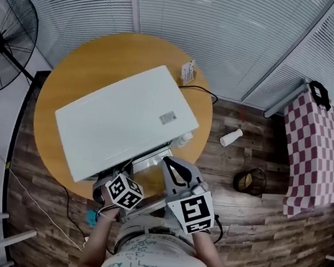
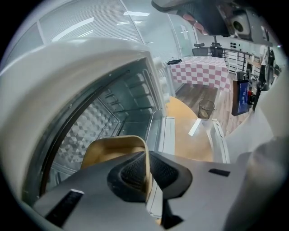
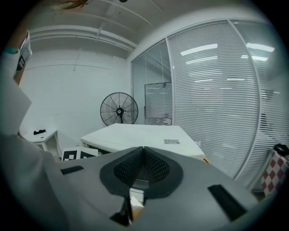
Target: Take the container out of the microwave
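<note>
Left gripper [image 2: 147, 170] clamped on the container [image 2: 113, 150] rim, right gripper [image 3: 143, 162] closed empty: I'd draw it level, straight out of the microwave [image 2: 67, 76].

Round wooden table [image 1: 68, 81], white microwave [image 1: 125, 119] atop, perhaps small carton [image 1: 188, 72]

One microwave [image 1: 125, 116], one container [image 2: 113, 149], two grippers [image 2: 147, 168] [image 3: 143, 164] (one fan [image 1: 1, 45]).

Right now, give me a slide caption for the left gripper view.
Left claw shut on the rim of the tan container, inside the open microwave.
</note>
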`<state>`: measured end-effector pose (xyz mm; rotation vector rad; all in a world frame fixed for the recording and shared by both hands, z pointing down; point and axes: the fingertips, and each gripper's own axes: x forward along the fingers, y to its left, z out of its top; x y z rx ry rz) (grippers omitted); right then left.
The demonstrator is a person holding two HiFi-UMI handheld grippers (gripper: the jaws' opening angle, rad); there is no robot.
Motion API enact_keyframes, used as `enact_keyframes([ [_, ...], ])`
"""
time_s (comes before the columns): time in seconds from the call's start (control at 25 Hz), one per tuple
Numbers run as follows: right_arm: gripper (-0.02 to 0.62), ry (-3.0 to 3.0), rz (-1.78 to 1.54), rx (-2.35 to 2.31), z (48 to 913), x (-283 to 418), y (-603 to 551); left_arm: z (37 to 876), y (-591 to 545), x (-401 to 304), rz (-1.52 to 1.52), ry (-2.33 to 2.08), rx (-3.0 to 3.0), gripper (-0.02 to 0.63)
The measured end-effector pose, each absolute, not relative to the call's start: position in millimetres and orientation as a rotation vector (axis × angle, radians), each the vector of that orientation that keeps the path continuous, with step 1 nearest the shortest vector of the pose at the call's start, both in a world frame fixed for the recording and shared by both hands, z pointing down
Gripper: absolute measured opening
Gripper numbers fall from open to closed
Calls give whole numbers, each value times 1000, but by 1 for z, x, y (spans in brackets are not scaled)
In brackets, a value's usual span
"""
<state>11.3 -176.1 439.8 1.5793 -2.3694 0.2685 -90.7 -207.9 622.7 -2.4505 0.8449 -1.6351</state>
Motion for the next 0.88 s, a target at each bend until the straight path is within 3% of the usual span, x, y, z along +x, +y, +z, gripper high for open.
enact_keyframes([
  [0.88, -5, -2462, 230, 1401, 447, 12, -170, 608, -180, -76, -1612, 1015, -2525, 29],
])
